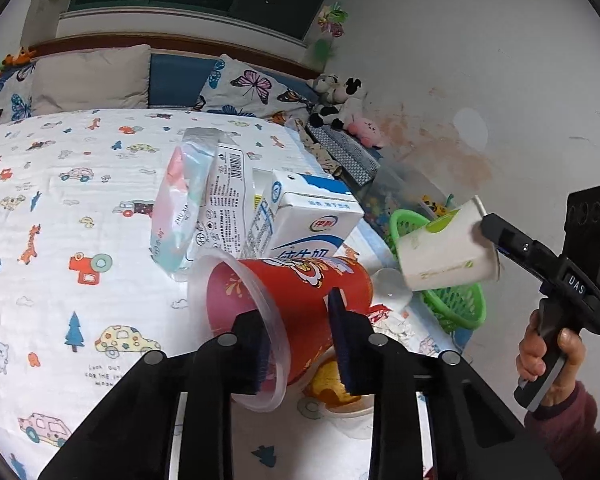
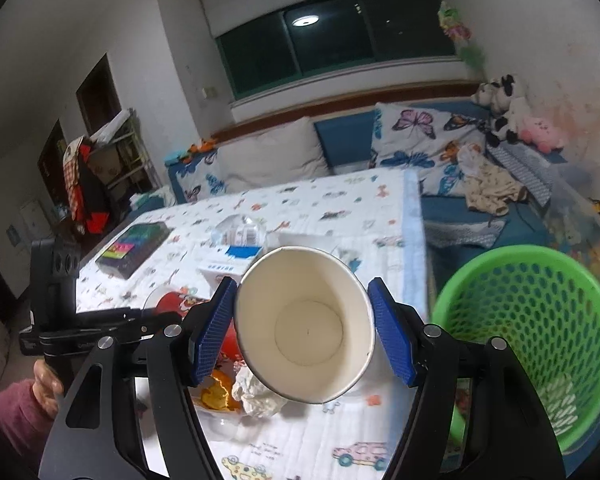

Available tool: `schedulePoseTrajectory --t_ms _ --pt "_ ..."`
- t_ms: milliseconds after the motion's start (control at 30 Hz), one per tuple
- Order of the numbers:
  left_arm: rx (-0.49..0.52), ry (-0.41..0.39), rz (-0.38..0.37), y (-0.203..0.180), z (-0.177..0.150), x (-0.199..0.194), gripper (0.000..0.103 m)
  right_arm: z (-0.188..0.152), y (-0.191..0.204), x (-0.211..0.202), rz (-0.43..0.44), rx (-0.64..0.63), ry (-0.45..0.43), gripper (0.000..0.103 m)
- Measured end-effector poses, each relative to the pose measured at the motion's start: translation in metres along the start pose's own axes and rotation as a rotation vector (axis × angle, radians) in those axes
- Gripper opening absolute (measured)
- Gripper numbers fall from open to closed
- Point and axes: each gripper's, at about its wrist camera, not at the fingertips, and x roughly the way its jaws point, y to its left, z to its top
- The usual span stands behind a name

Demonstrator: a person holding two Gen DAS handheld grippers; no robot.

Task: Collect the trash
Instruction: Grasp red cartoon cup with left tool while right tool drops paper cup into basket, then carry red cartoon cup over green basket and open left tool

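Observation:
A red plastic cup (image 1: 300, 284) with a clear rim lies on its side on the cartoon-print tablecloth (image 1: 60, 240). My left gripper (image 1: 300, 344) is shut on its wall near the rim, one finger at the mouth and one outside. A white paper cup (image 2: 308, 328) is held off the table by my right gripper (image 2: 306, 328), blue pads pressed on both its sides, its mouth facing the camera. In the left wrist view that paper cup (image 1: 444, 252) hangs in front of the green mesh basket (image 1: 460, 304).
A blue-and-white milk carton (image 1: 312, 212) and a tissue pack (image 1: 180, 204) stand behind the red cup. Crumpled tissue (image 2: 256, 392) and orange scraps (image 1: 332, 384) lie near the table's front. The green basket (image 2: 540, 320) stands beyond the table's right edge. A black box (image 2: 134, 248) lies far left.

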Motion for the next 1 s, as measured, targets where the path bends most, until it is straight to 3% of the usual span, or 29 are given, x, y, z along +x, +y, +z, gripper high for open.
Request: schedulePoseTrajectory --t_ms 333,700,1000 --pt "0.02 -0.036 -0.026 -0.014 0.002 -0.017 0.006 -0.003 -0.041 -0.029 -0.154 0.054 -0.04 0.067" --pt "0.084 -0.073 -0.034 -0.039 0.004 -0.049 0.006 -0.026 -0.099 -0.034 -0.352 0.104 0.007 0.067" --pt "0.193 -0.089 -0.09 -0.094 0.03 -0.047 0.006 -0.047 -0.133 -0.032 -0.388 0.176 0.041 0.071"
